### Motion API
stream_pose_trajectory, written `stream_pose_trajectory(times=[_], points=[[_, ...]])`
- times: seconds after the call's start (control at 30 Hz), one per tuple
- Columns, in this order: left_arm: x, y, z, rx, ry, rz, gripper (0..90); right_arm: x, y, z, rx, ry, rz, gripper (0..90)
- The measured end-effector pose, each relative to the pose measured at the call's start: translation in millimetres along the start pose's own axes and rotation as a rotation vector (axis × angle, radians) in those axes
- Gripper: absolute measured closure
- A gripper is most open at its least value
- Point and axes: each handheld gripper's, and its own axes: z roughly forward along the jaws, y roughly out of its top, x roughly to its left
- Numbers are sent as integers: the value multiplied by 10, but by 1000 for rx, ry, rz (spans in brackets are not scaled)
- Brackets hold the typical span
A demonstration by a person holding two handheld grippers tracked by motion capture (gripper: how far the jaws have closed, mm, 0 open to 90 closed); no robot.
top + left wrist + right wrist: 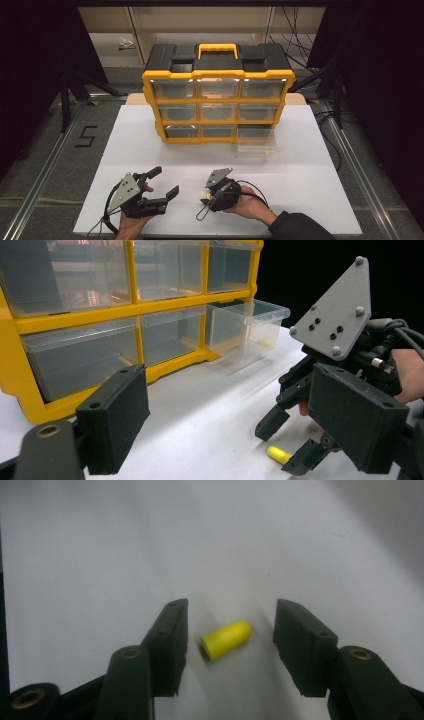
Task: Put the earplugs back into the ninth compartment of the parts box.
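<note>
Right gripper view: a small yellow cap [226, 639] is being straddled on the white bench [150, 540] by the right gripper [231, 630], its jaws standing apart with gaps on both sides, nothing clamped. The pick-up step is judged to be in hand. Next, the jaws are to be pressed onto the cap before lifting, probably toward the pulled-out clear drawer [247, 330] of the yellow organiser [217, 100]. The left gripper [165, 182] is being held idle nearby, jaws wide apart.
</note>
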Motion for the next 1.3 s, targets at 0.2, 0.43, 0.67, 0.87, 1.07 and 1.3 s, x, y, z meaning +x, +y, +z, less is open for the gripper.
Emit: stream_pose_trajectory(times=[0.2, 0.43, 0.67, 0.87, 1.07, 1.3], points=[[0, -1, 2, 1, 1, -1, 162, -5, -3, 2, 5, -2, 6, 583], [-1, -1, 2, 3, 1, -2, 161, -1, -6, -10, 9, 0, 3, 687], [-1, -1, 3, 2, 1, -2, 161, -9, -5, -23, 2, 7, 14, 733], [0, -1, 1, 2, 1, -2, 161, -59, 10, -88, -30, 1, 34, 754], [-1, 0, 1, 2, 2, -1, 161, -138, 30, -193, -63, -10, 58, 756], [0, 1, -1, 2, 2, -1, 162, -238, 60, -363, -115, -25, 82, 756]])
